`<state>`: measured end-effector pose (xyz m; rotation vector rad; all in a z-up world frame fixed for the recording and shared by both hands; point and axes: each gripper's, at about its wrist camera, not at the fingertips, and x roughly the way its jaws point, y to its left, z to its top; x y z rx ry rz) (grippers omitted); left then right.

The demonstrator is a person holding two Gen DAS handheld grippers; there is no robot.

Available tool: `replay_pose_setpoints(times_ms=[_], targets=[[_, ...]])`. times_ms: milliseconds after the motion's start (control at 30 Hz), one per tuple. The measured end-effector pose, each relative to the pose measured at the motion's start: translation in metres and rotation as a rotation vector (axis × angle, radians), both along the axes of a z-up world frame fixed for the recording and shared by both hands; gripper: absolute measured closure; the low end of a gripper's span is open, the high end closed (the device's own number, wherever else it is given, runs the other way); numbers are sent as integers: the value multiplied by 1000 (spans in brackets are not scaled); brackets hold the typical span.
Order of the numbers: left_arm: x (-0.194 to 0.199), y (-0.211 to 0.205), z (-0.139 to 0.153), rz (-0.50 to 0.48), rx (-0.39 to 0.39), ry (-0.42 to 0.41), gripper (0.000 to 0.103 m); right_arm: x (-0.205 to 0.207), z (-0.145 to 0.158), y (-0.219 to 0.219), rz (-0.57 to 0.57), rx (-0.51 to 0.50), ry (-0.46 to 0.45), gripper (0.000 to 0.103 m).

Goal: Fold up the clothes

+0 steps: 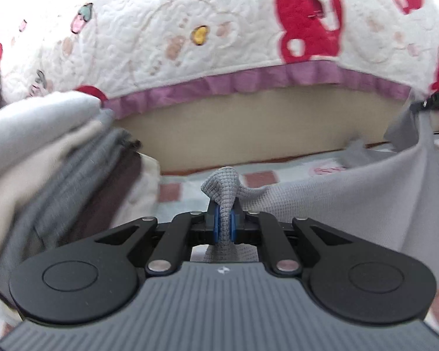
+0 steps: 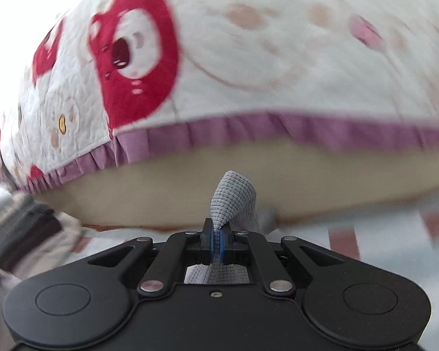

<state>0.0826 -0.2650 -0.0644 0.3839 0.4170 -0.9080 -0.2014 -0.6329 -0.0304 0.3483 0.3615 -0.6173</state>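
Note:
A light grey waffle-knit garment [image 1: 351, 193] hangs stretched between my two grippers above the checked bed sheet. My left gripper [image 1: 224, 219] is shut on a bunched corner of it, and a tuft of the knit pokes up past the blue pads. The cloth runs from there to the right, up toward the other gripper [image 1: 436, 101] at the view's edge. In the right wrist view my right gripper [image 2: 218, 238] is shut on another pinched corner of the grey garment [image 2: 234, 196], which stands up in a cone above the pads.
A stack of folded clothes [image 1: 58, 169], white, grey and brown, lies at the left on the sheet [image 1: 190, 187]; the stack [image 2: 20, 225] shows blurred at the left of the right wrist view. Behind rises a beige sofa edge [image 1: 248, 128] under a white quilted cover [image 1: 219, 35] with red prints and a purple frill.

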Motion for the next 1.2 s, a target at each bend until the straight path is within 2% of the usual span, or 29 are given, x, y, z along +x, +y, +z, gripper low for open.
replay_pose_setpoints(times_ms=[33, 67, 100, 133, 167, 233, 333, 433, 500, 533, 567, 667, 733, 767, 833, 967, 1100, 1133, 1200], targets=[[10, -10, -8, 29, 42, -8, 96, 18, -1, -3, 13, -55, 44, 95], [21, -20, -17, 58, 84, -16, 96, 35, -5, -7, 29, -79, 99, 86], [31, -30, -28, 79, 132, -17, 96, 47, -10, -12, 29, -74, 153, 70], [40, -39, -43, 87, 177, -7, 96, 54, -16, -16, 7, -58, 196, 64], [49, -47, -59, 88, 212, 16, 95, 57, -21, -19, -11, -37, 226, 63], [64, -57, -85, 105, 258, 62, 95, 41, -26, -22, -17, 21, 228, 63], [74, -62, -104, 120, 278, 75, 90, -2, -33, -24, -23, 111, 223, 59], [75, -55, -106, 165, 274, 74, 80, -55, -41, -28, -38, 207, 233, 58], [75, -46, -99, 225, 270, 78, 61, -85, -48, -31, -56, 250, 233, 58], [74, -38, -93, 251, 243, 91, 42, -98, -52, -33, -65, 271, 231, 58], [74, -27, -86, 254, 182, 134, 31, -107, -55, -35, -68, 290, 226, 58], [67, 17, -67, 246, -3, 332, 30, -119, -63, -42, -50, 353, 211, 57], [55, 41, -69, 253, -41, 420, 30, -115, -65, -46, 8, 390, 201, 54], [47, 53, -70, 256, -50, 456, 30, -106, -65, -48, 35, 402, 205, 48], [28, 67, -78, 279, -30, 491, 30, -88, -66, -54, 78, 426, 220, 45], [4, 76, -95, 347, 46, 536, 30, -48, -81, -70, 44, 446, 296, 45], [8, 75, -100, 338, 27, 575, 30, -25, -105, -54, 50, 310, 399, 46], [9, 76, -100, 337, 23, 571, 30, -25, -110, -49, 31, 295, 400, 46], [12, 76, -101, 340, 24, 568, 30, -33, -119, -48, -11, 341, 326, 43]])
